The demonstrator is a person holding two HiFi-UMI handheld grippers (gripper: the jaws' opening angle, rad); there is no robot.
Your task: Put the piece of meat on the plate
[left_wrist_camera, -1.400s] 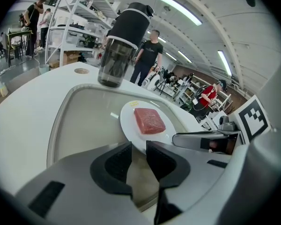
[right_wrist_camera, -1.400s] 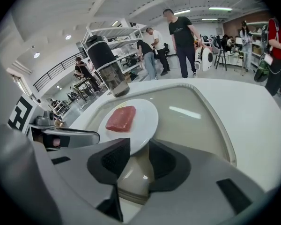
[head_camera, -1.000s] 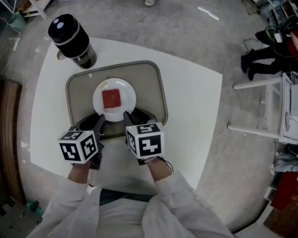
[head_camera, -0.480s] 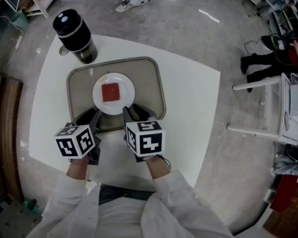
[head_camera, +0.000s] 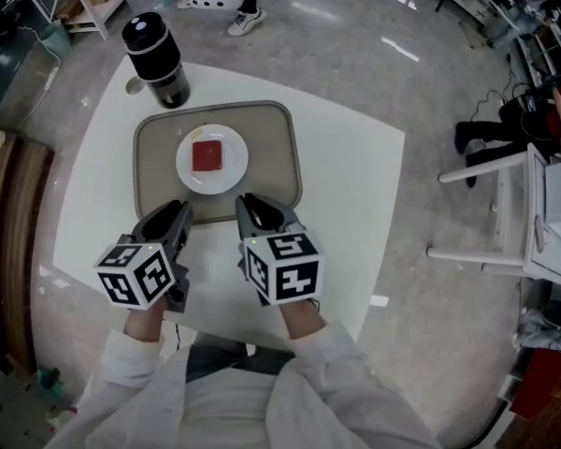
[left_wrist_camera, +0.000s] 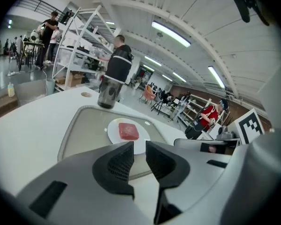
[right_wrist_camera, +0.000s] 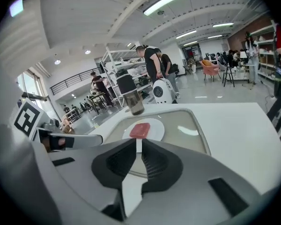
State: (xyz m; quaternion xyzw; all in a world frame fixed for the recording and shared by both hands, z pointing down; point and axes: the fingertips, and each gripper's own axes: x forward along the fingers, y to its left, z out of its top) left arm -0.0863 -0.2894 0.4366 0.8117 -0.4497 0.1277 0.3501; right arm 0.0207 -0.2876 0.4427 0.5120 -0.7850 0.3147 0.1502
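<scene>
Standing near the tabletop's (head_camera: 346, 185) far left corner, a black flask (head_camera: 156, 59) rose just beyond the grey tray (head_camera: 279, 157). Nearer the person, the left gripper (head_camera: 173, 215) hung by the tray's near edge, its jaws a little apart with nothing between them. On the tray sat the white plate (head_camera: 192, 171), and the red piece of meat (head_camera: 206, 156) lay flat at its middle, clear of both grippers. To the right, the right gripper (head_camera: 254, 206) was closing its jaws, a thin slit showing between them, empty too.
</scene>
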